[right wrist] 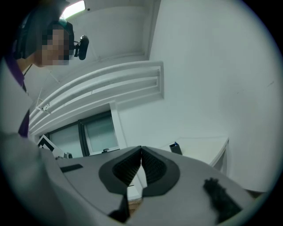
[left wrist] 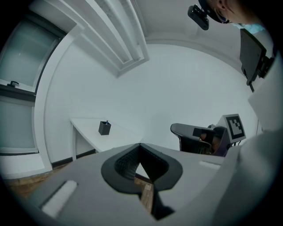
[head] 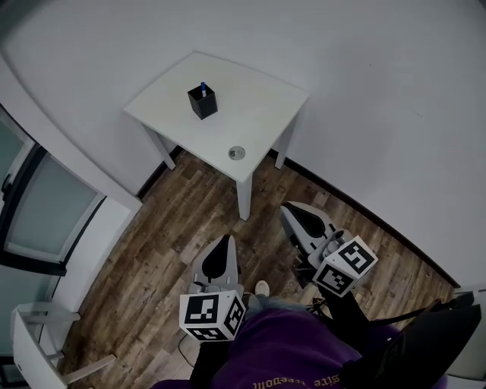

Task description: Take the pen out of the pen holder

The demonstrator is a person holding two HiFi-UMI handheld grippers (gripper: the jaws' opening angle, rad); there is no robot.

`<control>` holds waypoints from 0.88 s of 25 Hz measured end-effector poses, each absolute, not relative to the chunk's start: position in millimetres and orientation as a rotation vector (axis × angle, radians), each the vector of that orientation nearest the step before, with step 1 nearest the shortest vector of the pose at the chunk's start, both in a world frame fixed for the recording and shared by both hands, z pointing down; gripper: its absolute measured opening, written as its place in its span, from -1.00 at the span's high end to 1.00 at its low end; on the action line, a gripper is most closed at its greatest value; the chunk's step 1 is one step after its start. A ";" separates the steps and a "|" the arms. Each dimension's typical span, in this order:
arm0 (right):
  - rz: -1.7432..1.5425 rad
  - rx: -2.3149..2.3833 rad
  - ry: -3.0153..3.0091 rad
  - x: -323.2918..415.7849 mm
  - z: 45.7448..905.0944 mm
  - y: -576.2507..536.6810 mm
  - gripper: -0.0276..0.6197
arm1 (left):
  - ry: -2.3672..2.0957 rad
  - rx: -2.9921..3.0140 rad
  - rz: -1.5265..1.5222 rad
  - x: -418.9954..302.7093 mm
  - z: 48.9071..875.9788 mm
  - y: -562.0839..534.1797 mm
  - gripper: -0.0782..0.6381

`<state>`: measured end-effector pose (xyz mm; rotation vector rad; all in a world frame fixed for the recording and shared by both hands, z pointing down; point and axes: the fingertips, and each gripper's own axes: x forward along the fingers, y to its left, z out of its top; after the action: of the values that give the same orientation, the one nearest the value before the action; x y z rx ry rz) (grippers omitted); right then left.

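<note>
Both claws pinched shut, empty: left claw point(head: 225, 245) and right claw point(head: 298, 213) sit low in frame, well apart from the table point(head: 262, 114). Pen point(head: 203, 87) stands in holder point(head: 203, 103), upper centre. I'd say nothing's done yet; reach, grab, lift all left.

We record dim, flat, greyish light in all three views. A ceiling lamp point(right wrist: 74, 7) glares at the top of the right gripper view. Both gripper views bend strongly toward black corners; nearest surfaces look soft. The head view darkens toward its corners.
</note>
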<state>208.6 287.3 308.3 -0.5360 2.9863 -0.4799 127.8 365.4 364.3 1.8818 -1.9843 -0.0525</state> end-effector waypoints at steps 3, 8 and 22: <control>-0.489 -0.526 2.994 201.0 311.7 276.1 0.88 | -1.991 1.866 -0.054 120.6 366.8 355.1 0.76; -0.506 -0.510 3.010 185.2 317.3 257.8 0.88 | -2.001 1.832 -0.061 105.6 371.8 340.3 0.76; -0.492 -0.536 2.990 88.7 313.8 181.3 0.88 | -1.979 1.886 -0.056 10.1 366.2 255.5 0.76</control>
<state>88.7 181.3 313.8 -0.5355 2.9896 -0.4916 10.1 255.5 366.2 1.8855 -1.9793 -0.0555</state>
